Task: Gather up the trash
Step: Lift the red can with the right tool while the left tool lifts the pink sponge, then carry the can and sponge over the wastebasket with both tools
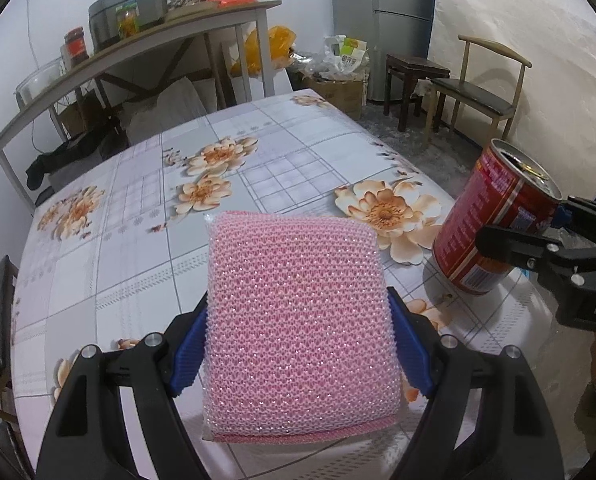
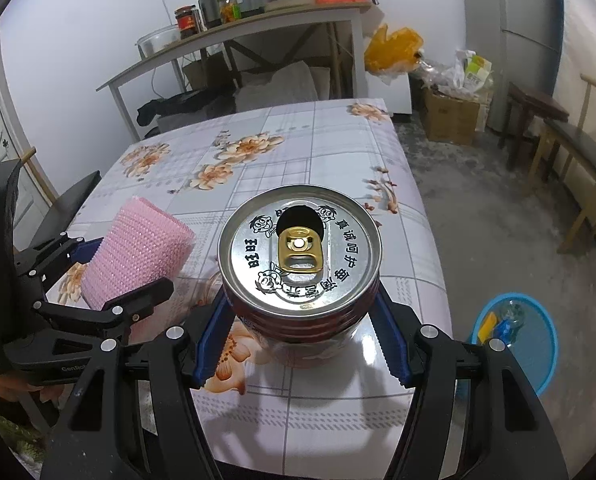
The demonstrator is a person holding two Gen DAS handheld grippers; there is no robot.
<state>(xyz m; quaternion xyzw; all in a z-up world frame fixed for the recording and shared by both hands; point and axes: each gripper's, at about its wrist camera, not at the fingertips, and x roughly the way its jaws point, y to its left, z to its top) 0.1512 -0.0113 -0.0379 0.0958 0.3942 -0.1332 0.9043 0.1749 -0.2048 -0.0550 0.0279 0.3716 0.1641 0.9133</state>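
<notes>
Our left gripper (image 1: 298, 344) clamps the soft, light pink sponge (image 1: 301, 320) by its side edges; it squashes easily. Our right gripper (image 2: 298, 336) grips the opened red can (image 2: 301, 280) mid-wall: light, thin, slippery, easily dented.

A pink mesh scouring pad (image 1: 298, 320) and an opened red drink can (image 2: 301, 280), both lifted above the table.

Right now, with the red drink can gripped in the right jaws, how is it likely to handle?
The red drink can is already opened, so it is probably light and thin-walled, and a hard squeeze may dent it. Its round, smooth side could slip or roll if released tilted. Any leftover liquid might spill through the open mouth.
</notes>
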